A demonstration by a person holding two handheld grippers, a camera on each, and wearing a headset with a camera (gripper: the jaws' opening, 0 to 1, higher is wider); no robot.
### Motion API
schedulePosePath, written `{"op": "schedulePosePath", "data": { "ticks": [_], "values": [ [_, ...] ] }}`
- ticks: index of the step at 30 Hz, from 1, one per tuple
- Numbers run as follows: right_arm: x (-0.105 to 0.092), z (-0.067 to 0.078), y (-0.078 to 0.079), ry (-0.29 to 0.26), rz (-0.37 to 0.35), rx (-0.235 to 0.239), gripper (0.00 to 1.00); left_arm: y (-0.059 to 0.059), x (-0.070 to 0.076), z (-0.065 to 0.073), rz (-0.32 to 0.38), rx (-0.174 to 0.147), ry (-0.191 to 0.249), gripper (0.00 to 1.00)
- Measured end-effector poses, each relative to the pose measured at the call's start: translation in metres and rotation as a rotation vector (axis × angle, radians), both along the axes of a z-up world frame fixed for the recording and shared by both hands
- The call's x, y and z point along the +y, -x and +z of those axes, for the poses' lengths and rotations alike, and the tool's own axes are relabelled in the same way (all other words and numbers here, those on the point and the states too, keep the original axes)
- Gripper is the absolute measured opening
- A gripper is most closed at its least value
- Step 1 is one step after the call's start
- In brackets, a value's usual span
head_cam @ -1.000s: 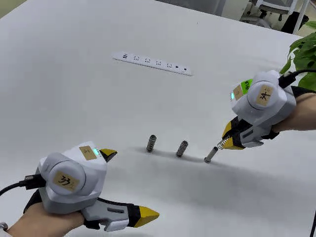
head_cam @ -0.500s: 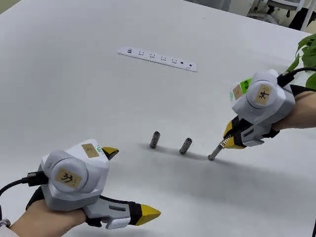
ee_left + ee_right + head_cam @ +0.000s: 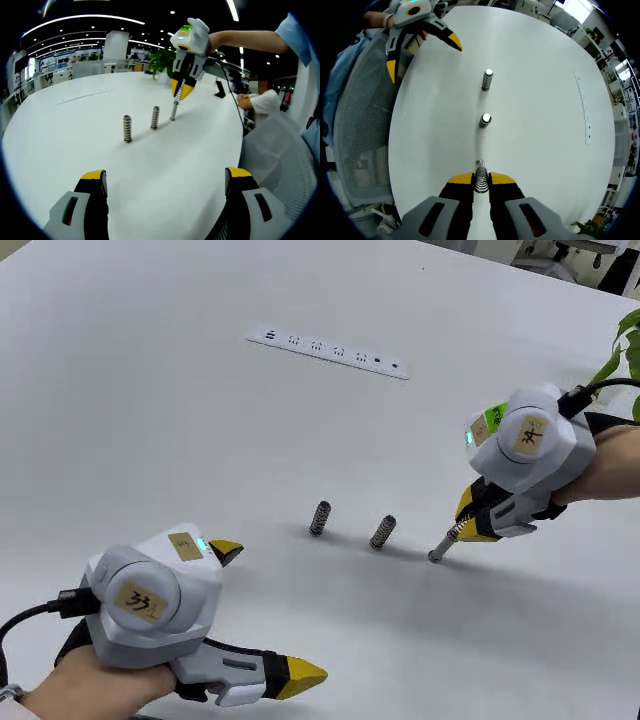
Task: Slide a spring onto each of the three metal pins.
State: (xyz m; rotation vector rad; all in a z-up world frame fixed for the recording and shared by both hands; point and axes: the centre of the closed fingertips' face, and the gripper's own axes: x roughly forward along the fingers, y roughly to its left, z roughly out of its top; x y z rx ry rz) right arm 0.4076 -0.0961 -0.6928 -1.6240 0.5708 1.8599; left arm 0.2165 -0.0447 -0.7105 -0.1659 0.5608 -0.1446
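Three metal pins stand in a row on the white table (image 3: 150, 420). The left pin (image 3: 320, 517) and the middle pin (image 3: 383, 531) each wear a spring. My right gripper (image 3: 466, 528) is shut on a third spring (image 3: 480, 179), held tilted at the top of the right pin (image 3: 438, 550); that pin's tip (image 3: 479, 163) shows just past the spring. The left gripper view shows the right gripper (image 3: 182, 92) above that pin (image 3: 173, 111). My left gripper (image 3: 265, 612) rests open and holding nothing near the table's front edge, well left of the pins.
A white power strip (image 3: 328, 350) lies at the far side of the table. Green plant leaves (image 3: 625, 345) stand at the right edge. A mesh chair (image 3: 365, 125) is beside the table, and a person (image 3: 260, 102) sits beyond it.
The head camera has shifted. My right gripper has edged down and closer to the right pin with the spring. The left gripper has stayed in place, open.
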Motion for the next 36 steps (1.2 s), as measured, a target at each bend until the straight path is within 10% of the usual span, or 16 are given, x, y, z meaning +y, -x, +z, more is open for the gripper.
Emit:
{"op": "schedulePosePath", "data": {
  "ticks": [36],
  "values": [
    [0.001, -0.050, 0.002, 0.036, 0.019, 0.006, 0.13, 0.001, 0.006, -0.017, 0.000, 0.046, 0.040, 0.97]
  ]
}}
